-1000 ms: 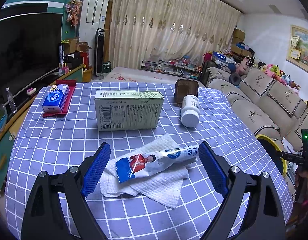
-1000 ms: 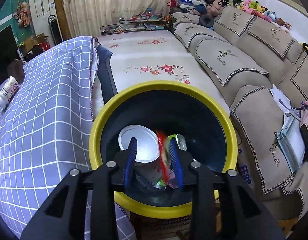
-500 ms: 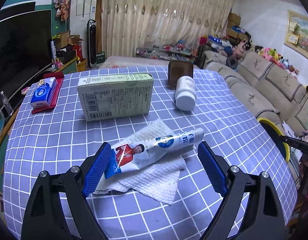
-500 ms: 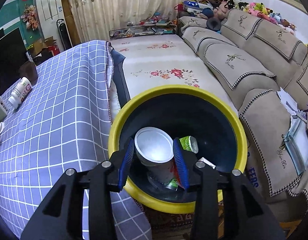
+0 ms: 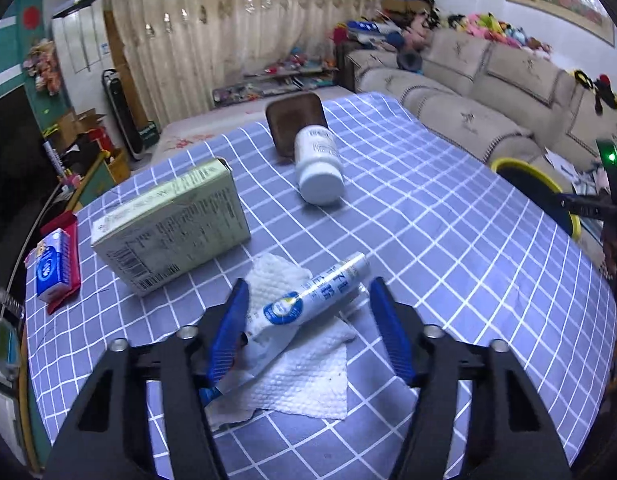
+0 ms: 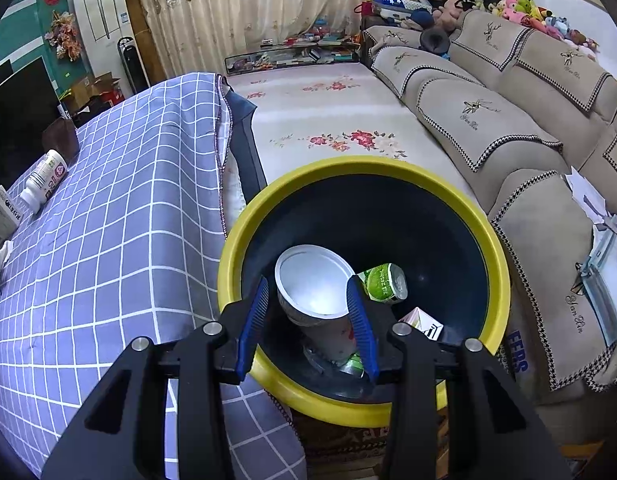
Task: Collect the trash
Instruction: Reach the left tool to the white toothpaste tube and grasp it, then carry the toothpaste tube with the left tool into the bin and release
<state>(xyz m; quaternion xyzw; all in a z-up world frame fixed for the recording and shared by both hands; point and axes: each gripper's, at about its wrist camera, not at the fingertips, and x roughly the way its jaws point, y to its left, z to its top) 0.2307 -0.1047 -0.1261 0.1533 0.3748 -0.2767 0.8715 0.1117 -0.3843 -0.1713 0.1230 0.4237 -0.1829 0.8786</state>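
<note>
The table cloth (image 5: 448, 240) is purple-blue with white lines that make squares, and on it a white paper towel (image 5: 308, 376) lies under a white and blue tube (image 5: 308, 300). The box (image 5: 172, 232) is pale green with black print, the bottle (image 5: 318, 164) is white, and the little pack (image 5: 52, 268) is blue and white on a red cloth (image 5: 70, 256). The bin (image 6: 496, 260) has a yellow rim and a dark inside, with a white cup (image 6: 314, 286) and a green can (image 6: 384, 282) in it, and both grippers are black with blue pads (image 5: 228, 336).
</note>
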